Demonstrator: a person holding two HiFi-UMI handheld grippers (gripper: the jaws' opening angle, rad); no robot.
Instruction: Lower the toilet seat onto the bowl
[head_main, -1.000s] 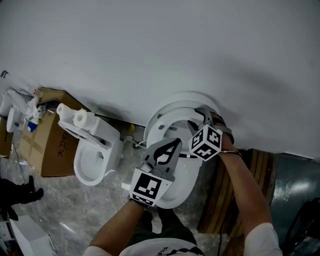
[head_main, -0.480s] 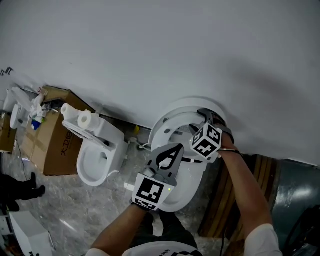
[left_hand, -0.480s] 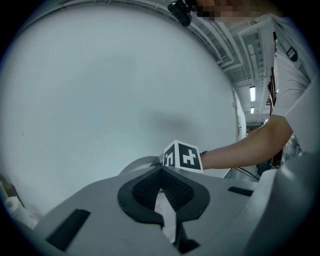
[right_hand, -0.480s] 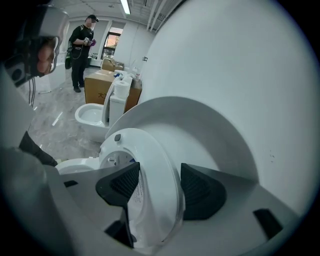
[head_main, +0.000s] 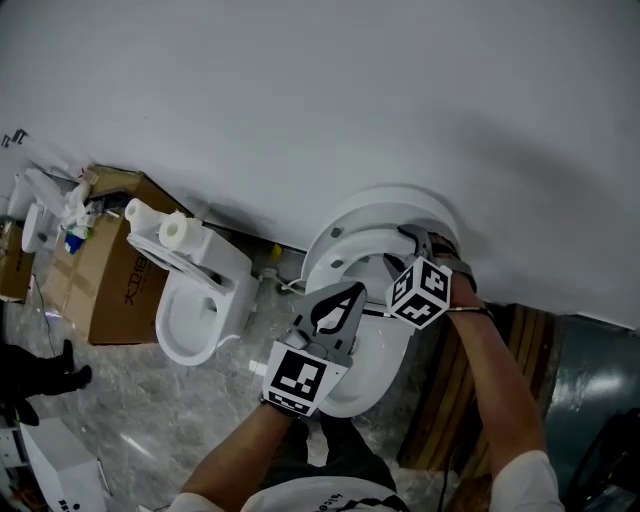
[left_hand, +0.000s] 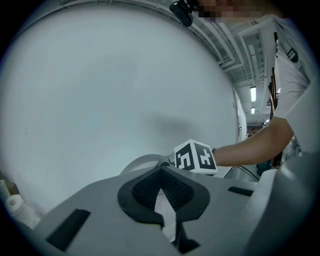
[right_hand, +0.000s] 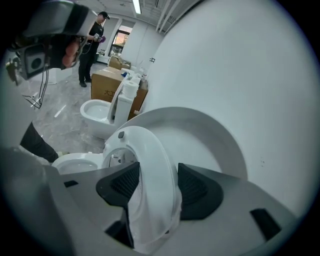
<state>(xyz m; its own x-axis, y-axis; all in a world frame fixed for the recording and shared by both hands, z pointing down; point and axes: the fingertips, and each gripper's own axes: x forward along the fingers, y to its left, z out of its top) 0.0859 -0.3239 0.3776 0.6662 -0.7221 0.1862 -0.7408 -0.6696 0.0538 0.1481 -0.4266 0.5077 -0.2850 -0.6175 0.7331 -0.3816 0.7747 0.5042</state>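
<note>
Right gripper (right_hand: 159, 185) was opening its jaws. The raised toilet seat (right_hand: 150, 160) stood edge-on between the pads, its rim running up out of the gap and the pads no longer clamped on it. Left gripper (head_main: 349, 291) hovered over the bowl (head_main: 368, 375), tips together and nothing held. Little writing could be read: the cardboard box (head_main: 108, 292) well left of the bowl bore dark print too small to make out, and the right gripper's cube (head_main: 420, 292) showed only square black-and-white markers. The seat stood up near the lid (right_hand: 205, 135) behind the bowl, not down on it. Only the right gripper view showed the seat inside the jaws. Only the head view showed both grippers together, and brown boards (head_main: 515, 345) right of the bowl.
</note>
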